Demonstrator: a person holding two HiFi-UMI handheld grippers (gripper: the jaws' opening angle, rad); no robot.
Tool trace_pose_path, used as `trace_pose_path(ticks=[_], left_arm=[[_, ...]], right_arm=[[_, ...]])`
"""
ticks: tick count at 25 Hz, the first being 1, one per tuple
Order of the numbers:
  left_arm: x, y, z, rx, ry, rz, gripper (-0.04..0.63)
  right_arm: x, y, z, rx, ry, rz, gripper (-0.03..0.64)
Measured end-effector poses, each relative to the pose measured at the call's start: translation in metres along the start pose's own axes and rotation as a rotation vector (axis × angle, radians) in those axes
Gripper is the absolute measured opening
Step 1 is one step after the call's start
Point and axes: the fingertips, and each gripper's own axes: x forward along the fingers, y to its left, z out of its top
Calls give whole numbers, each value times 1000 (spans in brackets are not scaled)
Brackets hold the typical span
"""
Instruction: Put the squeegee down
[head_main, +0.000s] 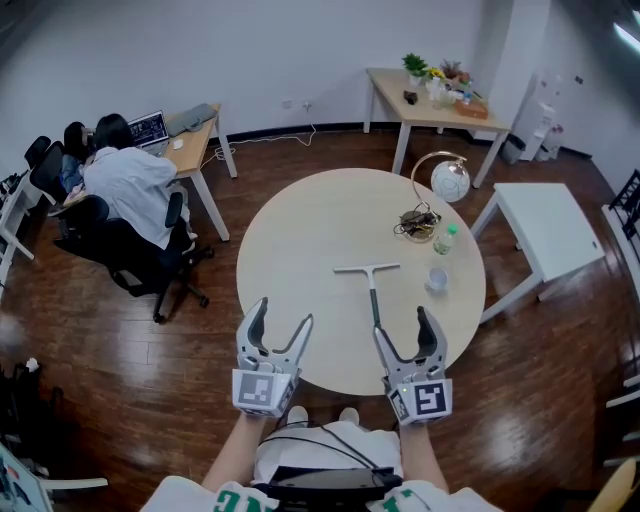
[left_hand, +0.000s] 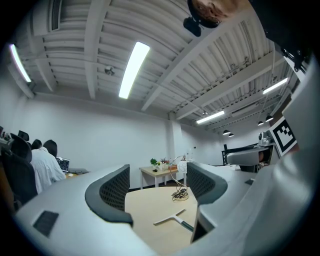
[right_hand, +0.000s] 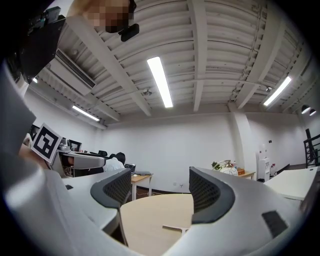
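Bright ceiling tube lights (right_hand: 160, 81) give even, sharp views; fisheye bending and dark vignetting mark the edges.

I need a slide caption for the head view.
Squeegee lies on the table; left gripper and right gripper open and empty.

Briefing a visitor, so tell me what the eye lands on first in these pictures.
The round pale wooden table fills the middle, a pale T-shaped squeegee lying flat on it. The grey left gripper and right gripper hover at its near edge, both open and empty. A person in a white shirt sits at a desk, upper left.
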Motion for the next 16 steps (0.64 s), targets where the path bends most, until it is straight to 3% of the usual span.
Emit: trace_pose_path(ticks=[11, 16], left_arm=[[3, -5, 7, -15, -9, -16, 356], [4, 4, 9, -19, -13, -1, 356]], right_arm=[[7, 12, 1, -16, 13, 29, 385], [14, 20, 3, 38, 42, 54, 383]])
